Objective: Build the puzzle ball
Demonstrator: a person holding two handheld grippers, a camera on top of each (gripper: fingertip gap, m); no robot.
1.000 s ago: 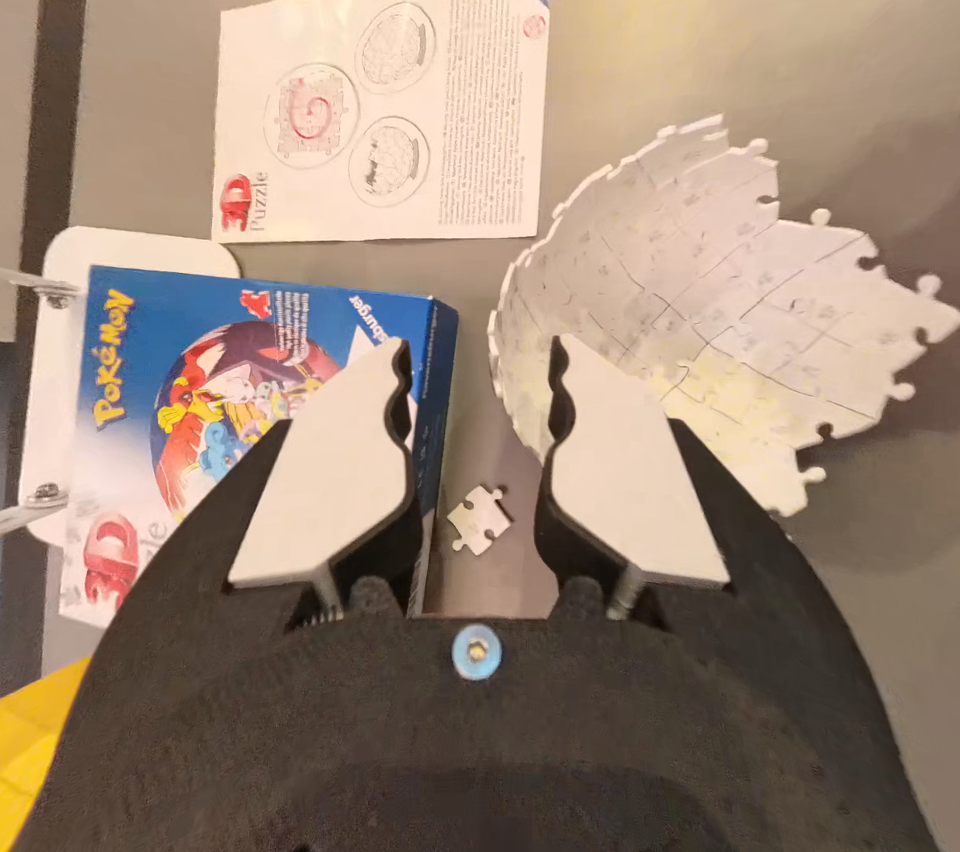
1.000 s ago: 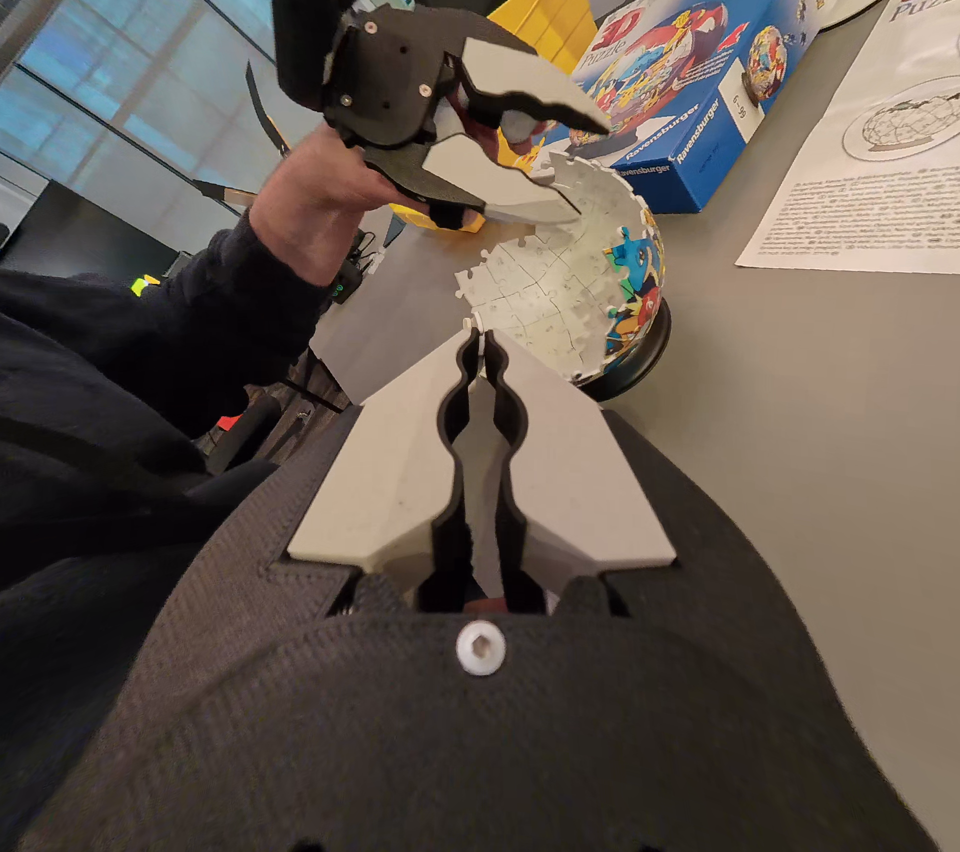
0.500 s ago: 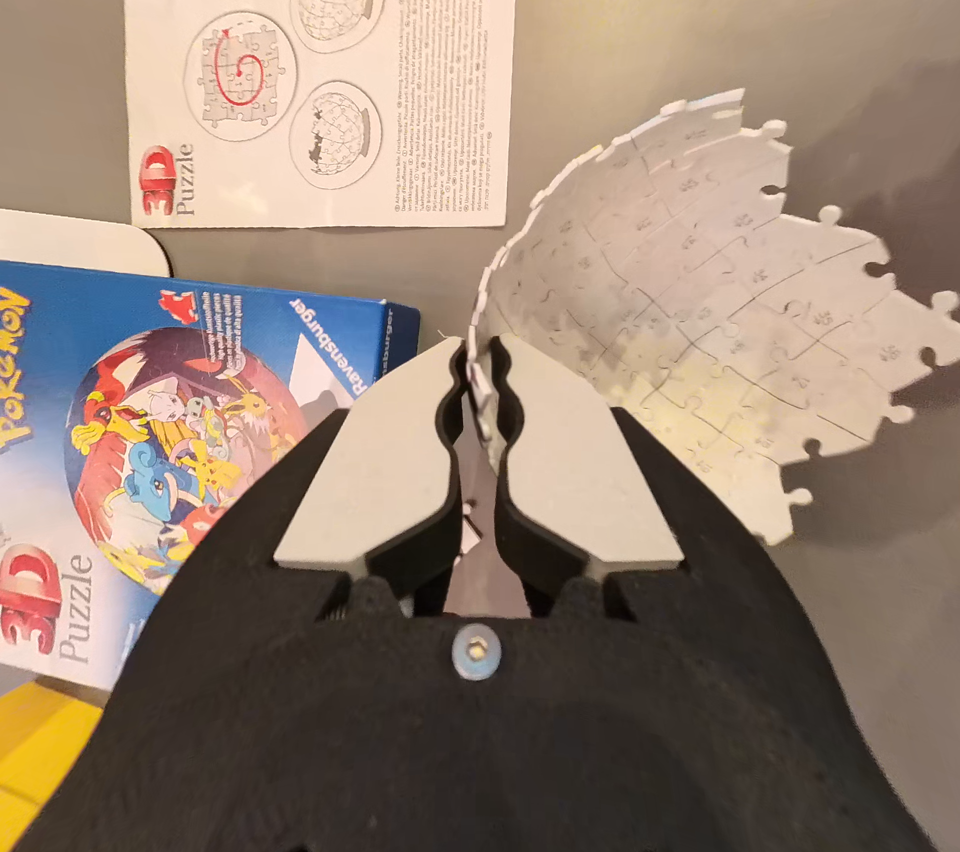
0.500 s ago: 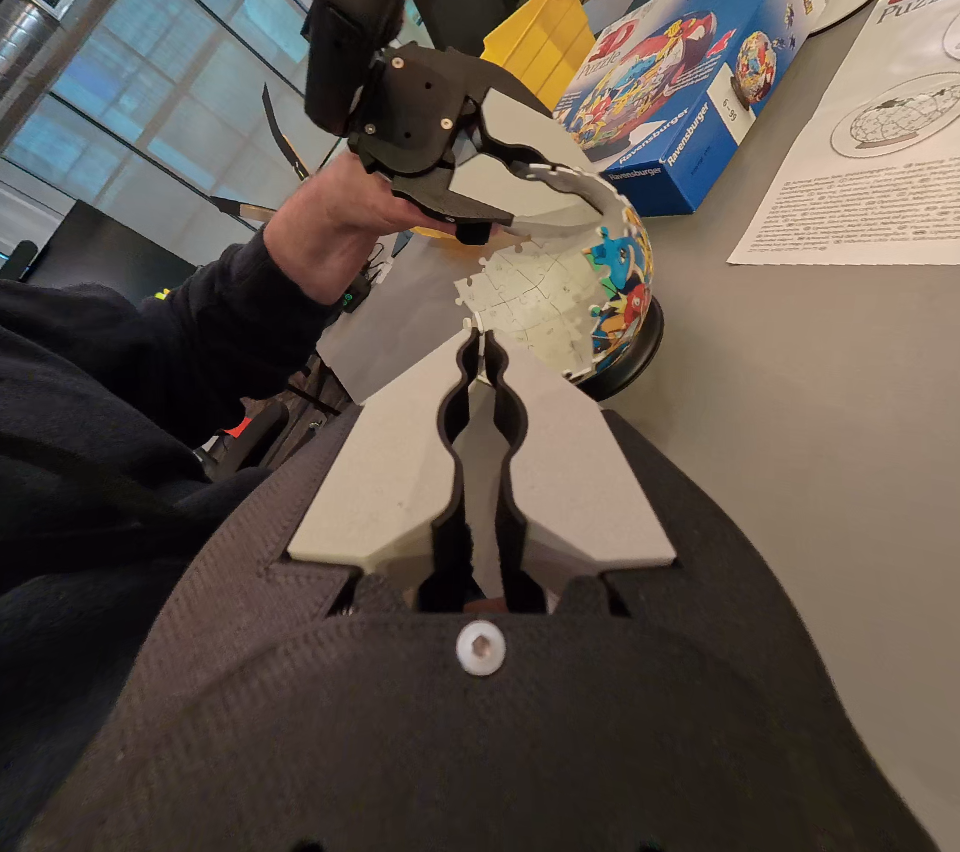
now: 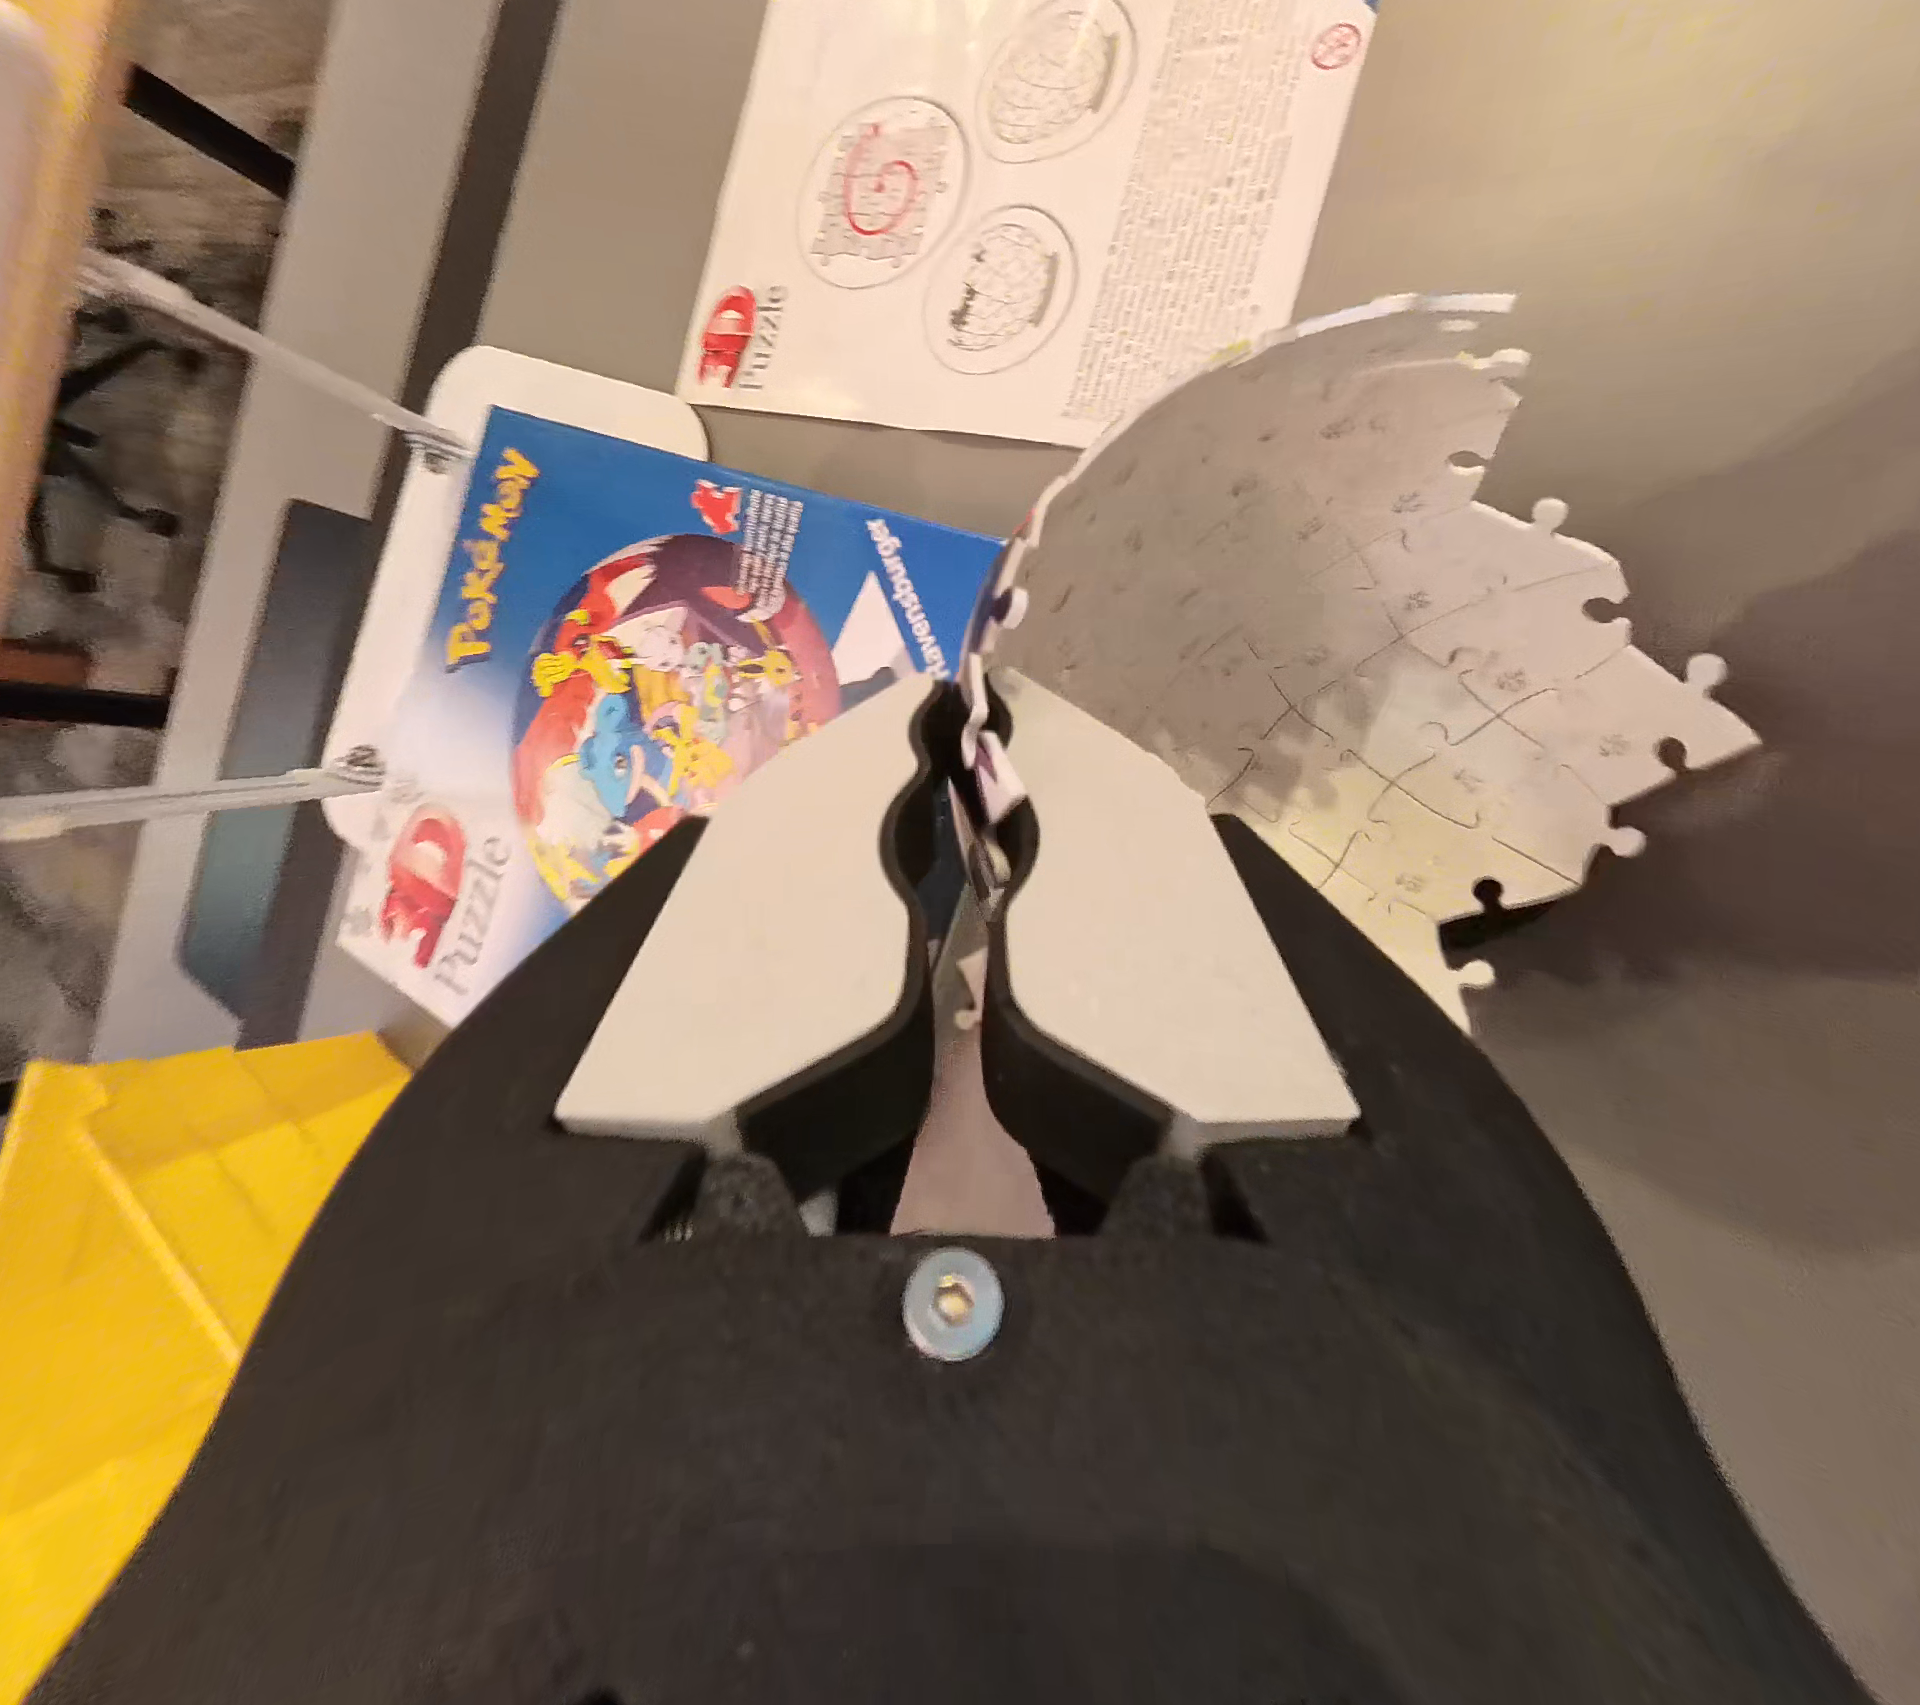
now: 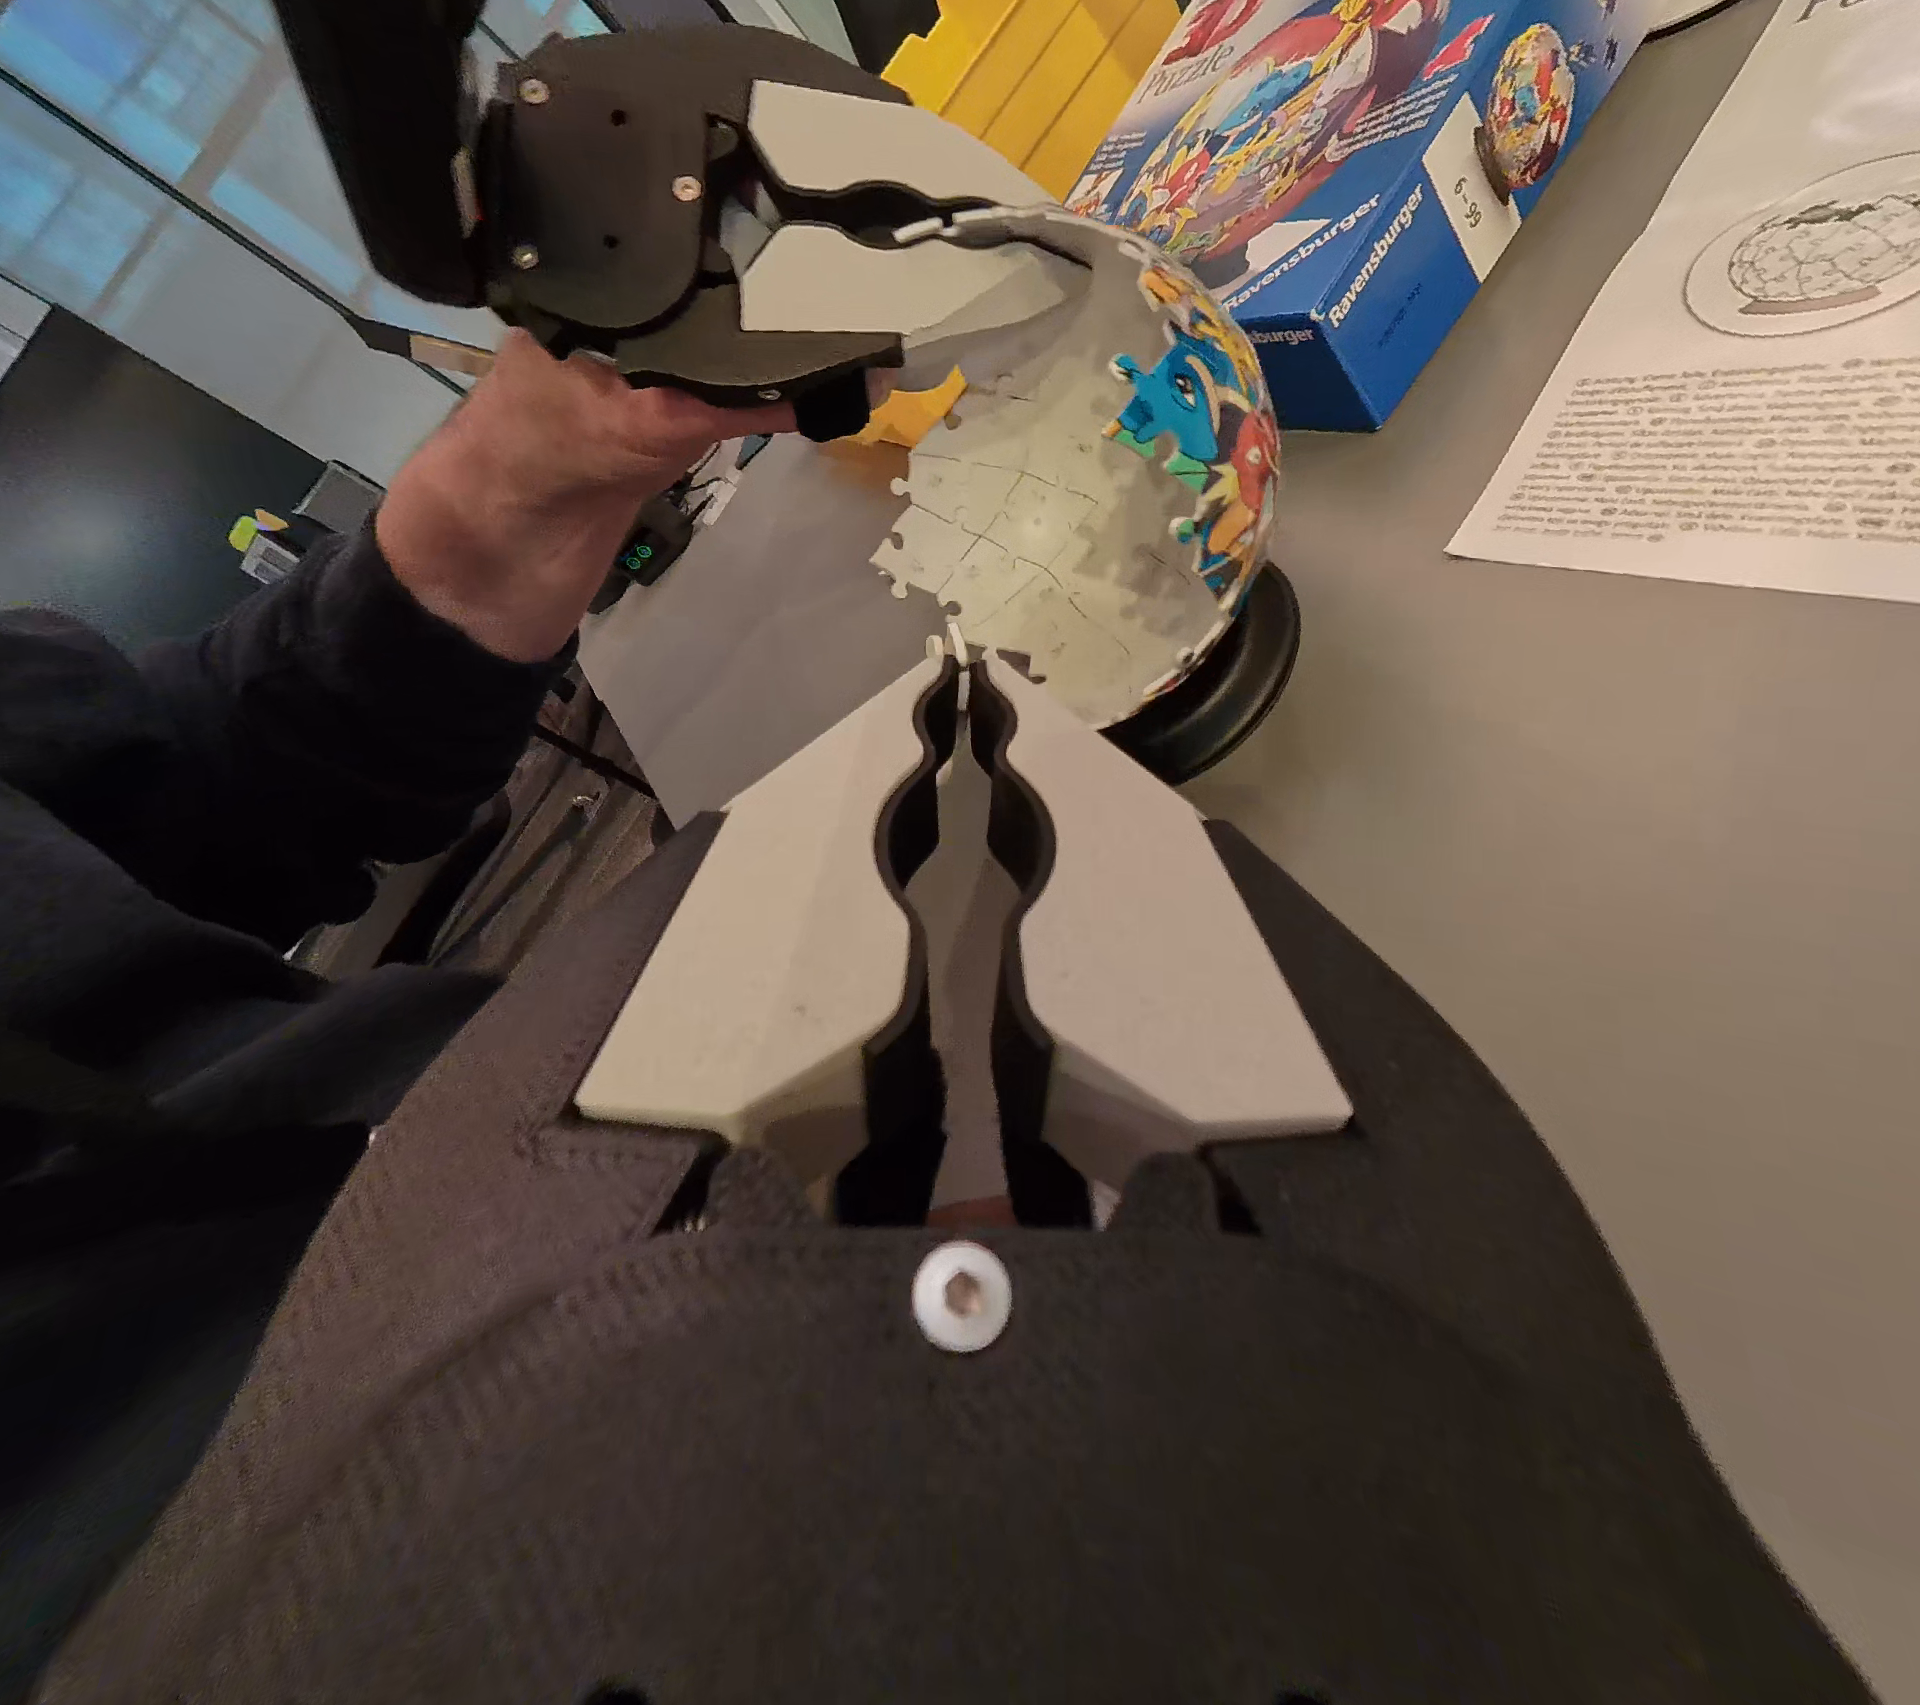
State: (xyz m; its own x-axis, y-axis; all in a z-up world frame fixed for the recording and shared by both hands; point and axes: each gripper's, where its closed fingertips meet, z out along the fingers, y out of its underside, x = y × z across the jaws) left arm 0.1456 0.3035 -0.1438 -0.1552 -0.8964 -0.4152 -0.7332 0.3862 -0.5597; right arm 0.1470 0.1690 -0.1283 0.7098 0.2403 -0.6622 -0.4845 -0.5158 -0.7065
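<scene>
The half-built puzzle ball (image 6: 1070,533) is an open shell, white inside and colourful outside, sitting on a black ring stand (image 6: 1216,689) on the grey table. My left gripper (image 5: 961,705) is shut on the shell's upper rim; the shell's white inside (image 5: 1351,668) spreads to the right of it. The same gripper (image 6: 935,221) shows from the side in the right wrist view, held by a person's hand (image 6: 540,492). My right gripper (image 6: 961,679) is shut on the shell's lower jagged edge, a thin white tab between its tips.
The blue puzzle box (image 5: 623,668) lies left of the ball and also shows in the right wrist view (image 6: 1403,128). A white instruction sheet (image 5: 1039,180) lies beyond. A yellow bin (image 5: 156,1240) stands at the table's edge. Bare grey table (image 6: 1558,928) lies to the right. Tip to tip, the grippers are about 15 cm apart.
My left gripper went from open above a loose piece to shut on the ball's upper rim, then swung and tilted. My right gripper stayed shut on the lower edge.
</scene>
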